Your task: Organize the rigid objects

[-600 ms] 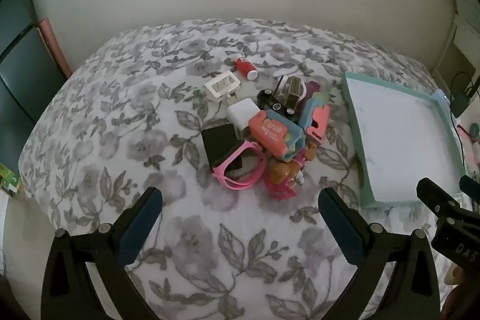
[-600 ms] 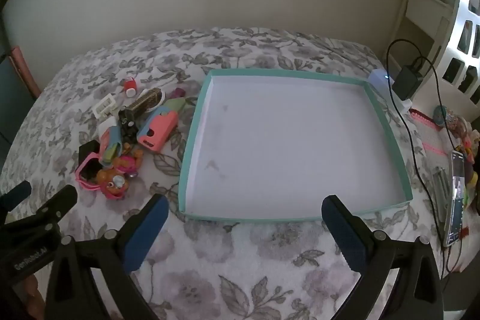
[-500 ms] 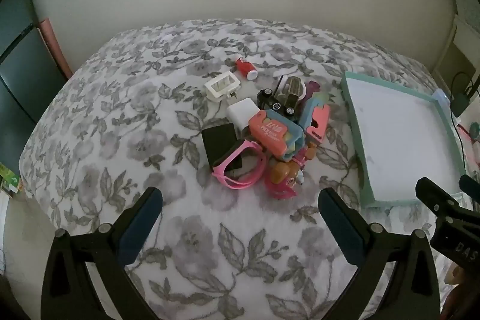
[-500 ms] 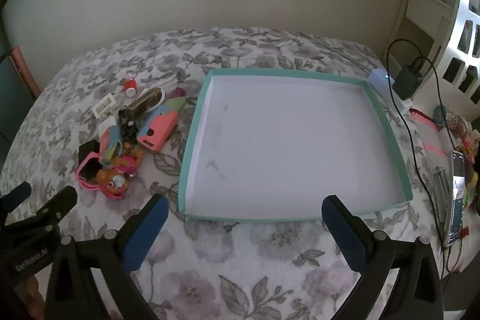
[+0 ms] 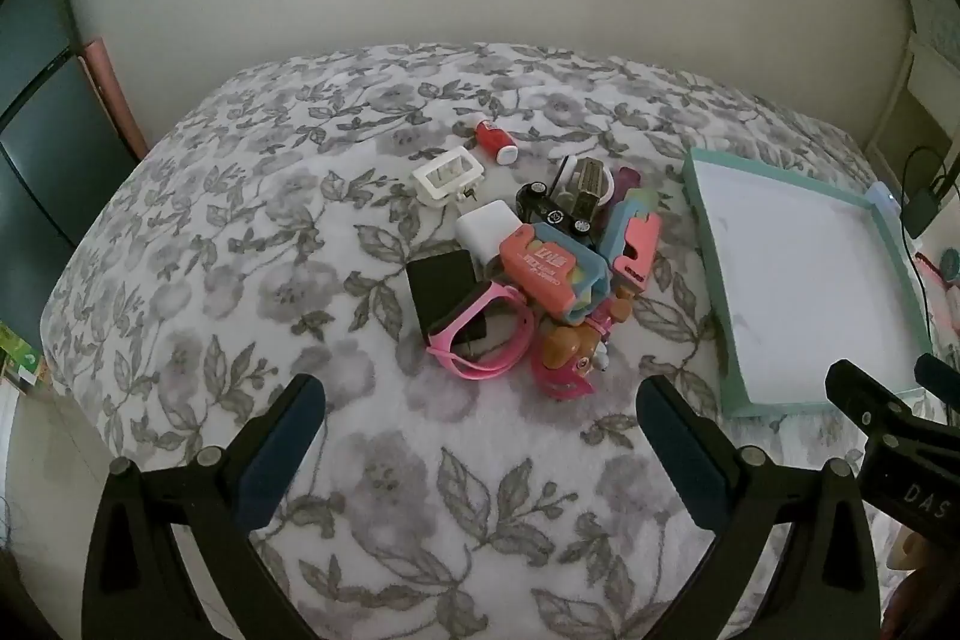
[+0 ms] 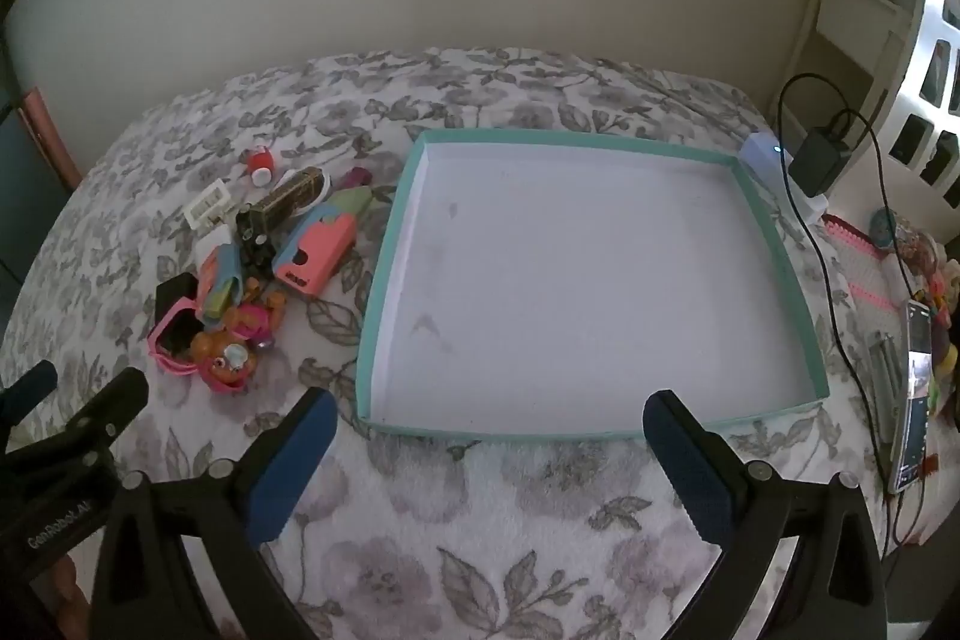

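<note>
A pile of small rigid objects lies on the floral bedspread: a pink watch band (image 5: 480, 349) over a black box (image 5: 441, 289), a pink and blue case (image 5: 549, 271), a white charger (image 5: 487, 229), a toy car (image 5: 552, 211), a red bottle (image 5: 495, 141), a white frame (image 5: 447, 175) and a toy dog figure (image 5: 570, 352). The pile also shows in the right wrist view (image 6: 252, 268). A teal-rimmed tray (image 6: 384, 268) with nothing in it lies right of the pile. My left gripper (image 5: 480, 436) is open and empty, short of the pile. My right gripper (image 6: 489, 451) is open and empty at the tray's near edge.
A wall runs behind the bed. Right of the bed are a black charger with cable (image 6: 819, 163), a phone (image 6: 912, 400) and small colourful items. A dark cabinet (image 5: 36, 148) stands at the left. The right gripper's body shows in the left wrist view (image 5: 894, 436).
</note>
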